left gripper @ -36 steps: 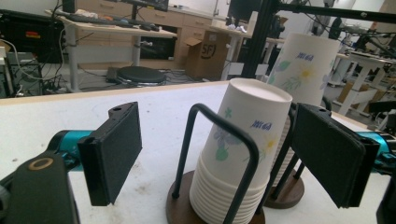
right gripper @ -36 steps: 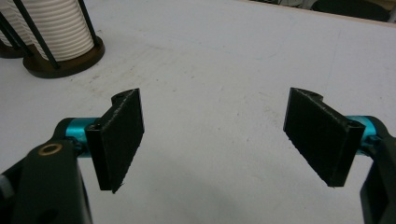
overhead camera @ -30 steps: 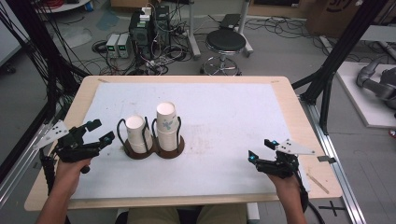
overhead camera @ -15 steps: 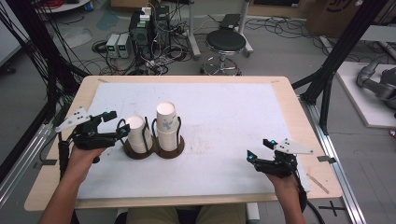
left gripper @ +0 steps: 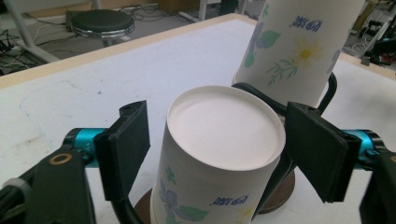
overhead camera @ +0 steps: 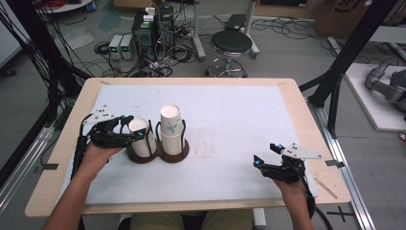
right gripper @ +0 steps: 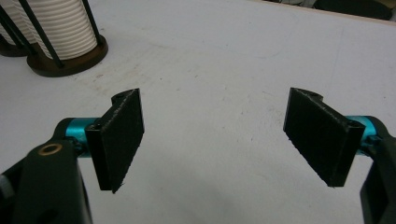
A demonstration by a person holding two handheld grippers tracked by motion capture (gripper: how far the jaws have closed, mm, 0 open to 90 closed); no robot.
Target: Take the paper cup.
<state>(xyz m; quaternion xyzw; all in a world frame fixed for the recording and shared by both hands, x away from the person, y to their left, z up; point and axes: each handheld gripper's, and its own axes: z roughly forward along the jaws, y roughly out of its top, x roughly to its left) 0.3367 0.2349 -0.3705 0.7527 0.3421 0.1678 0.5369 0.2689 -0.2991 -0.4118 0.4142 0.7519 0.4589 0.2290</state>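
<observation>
Light wooden table (overhead camera: 62, 158) topped with a white sheet (overhead camera: 230, 120) that leaves the wood bare along the edges. At about nine o'clock on the sheet, two round dark holder bases (overhead camera: 174, 154) side by side and touching, each bearing an upside-down stack of paper cups (overhead camera: 171, 125). Toward five o'clock, on the bare wooden edge, a thin wooden stick (overhead camera: 328, 188).

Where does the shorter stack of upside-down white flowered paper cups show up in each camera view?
High view: the shorter stack of upside-down white flowered paper cups stands left of centre, between the left gripper's jaws.
Left gripper view: bottom centre, with a slight gap to each black pad.
Right gripper view: at the top left corner, only a sliver.
Shared landmark: the taller cup stack beside it.
</observation>
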